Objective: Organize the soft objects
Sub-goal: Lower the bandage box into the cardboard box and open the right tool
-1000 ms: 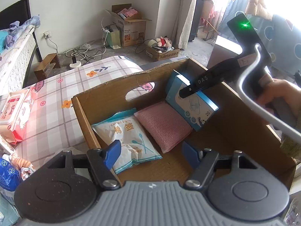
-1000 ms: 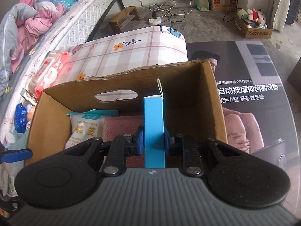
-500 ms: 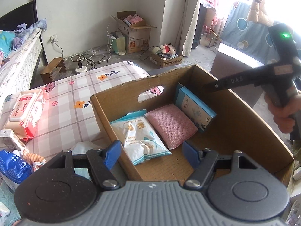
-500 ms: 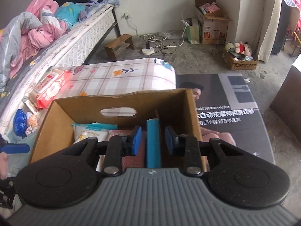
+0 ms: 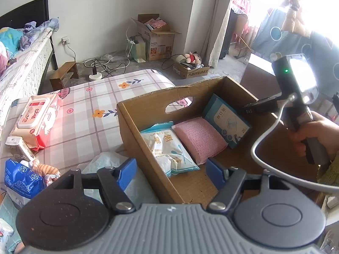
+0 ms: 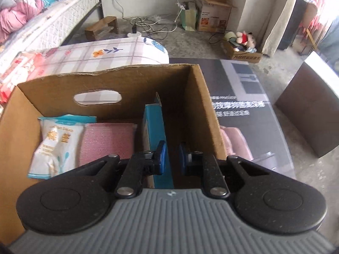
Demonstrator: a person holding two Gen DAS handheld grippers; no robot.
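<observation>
Right tool (image 6: 171, 157) just narrowed, nothing between pads, blue box (image 6: 155, 131) just left. Left tool (image 5: 169, 172) spread, empty, over carton (image 5: 135, 131) near wall.

Ahead of my claws sits the open cardboard box (image 6: 197, 97) with a hand slot in its far wall. Inside, from my left claw's side: a white cotton-swab packet (image 5: 168, 148) lying flat, a pink textured pad (image 5: 199, 138) flat and touching it, then a blue box (image 5: 225, 119) tilted up on edge against the pad, just ahead of my right claw.
</observation>
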